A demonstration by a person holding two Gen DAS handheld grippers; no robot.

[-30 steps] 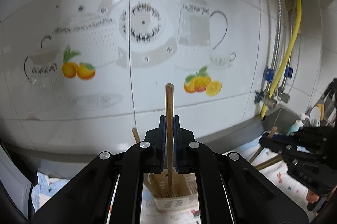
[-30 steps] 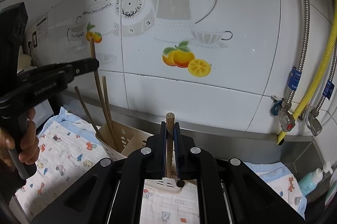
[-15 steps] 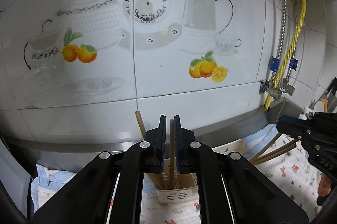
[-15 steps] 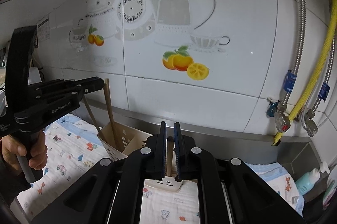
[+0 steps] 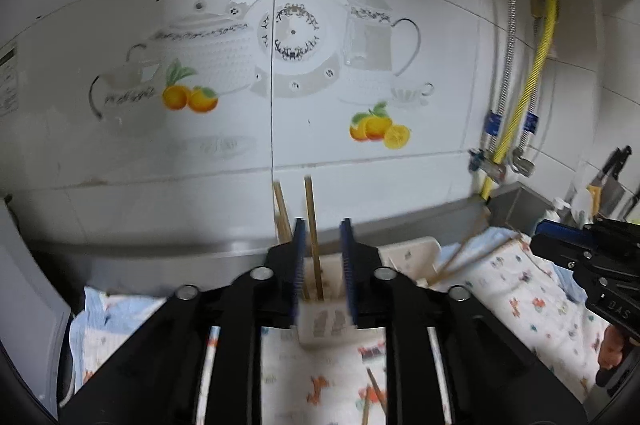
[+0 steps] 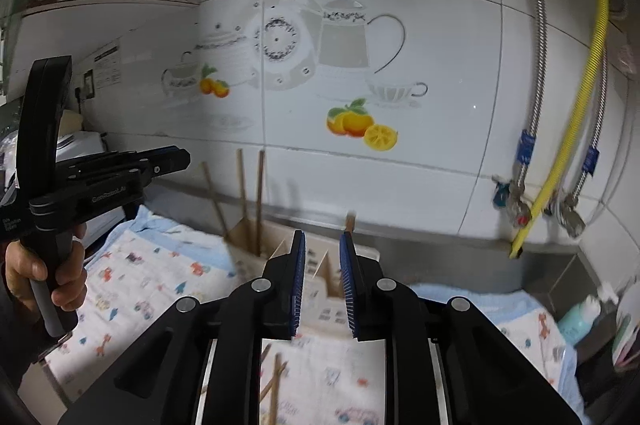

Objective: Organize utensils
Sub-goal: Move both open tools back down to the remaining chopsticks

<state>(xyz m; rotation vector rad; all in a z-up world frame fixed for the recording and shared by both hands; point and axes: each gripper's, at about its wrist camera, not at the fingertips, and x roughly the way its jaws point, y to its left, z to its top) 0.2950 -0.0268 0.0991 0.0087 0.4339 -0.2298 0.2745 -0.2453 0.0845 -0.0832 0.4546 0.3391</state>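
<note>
Jaws of the left gripper [image 5: 322, 265] and right gripper [image 6: 322, 273] have just been opening, now spread, with a chopstick [image 5: 313, 237] loose between the left ones.

The tiled wall [image 5: 224, 161] fills the back of both views. Printed on it are a plate [image 5: 294, 41], a teapot [image 5: 372, 41], a lidded pot [image 5: 208, 59], cups and two clusters of oranges [image 5: 378, 131]. At the right end of the wall a yellow hose [image 6: 576, 113] runs down between two braided metal hoses [image 6: 534, 65], each with a blue tag near the valves [image 6: 516, 209] at the bottom. Below the wall runs a steel ledge [image 5: 160, 249]. In front of the ledge lies a cloth [image 6: 160, 277] printed with small animals. Right of the hoses, low by the wall, stands a teal bottle [image 6: 576, 321]. Far right of the wall in the left view, dark knives [image 5: 614, 173] stand up.
</note>
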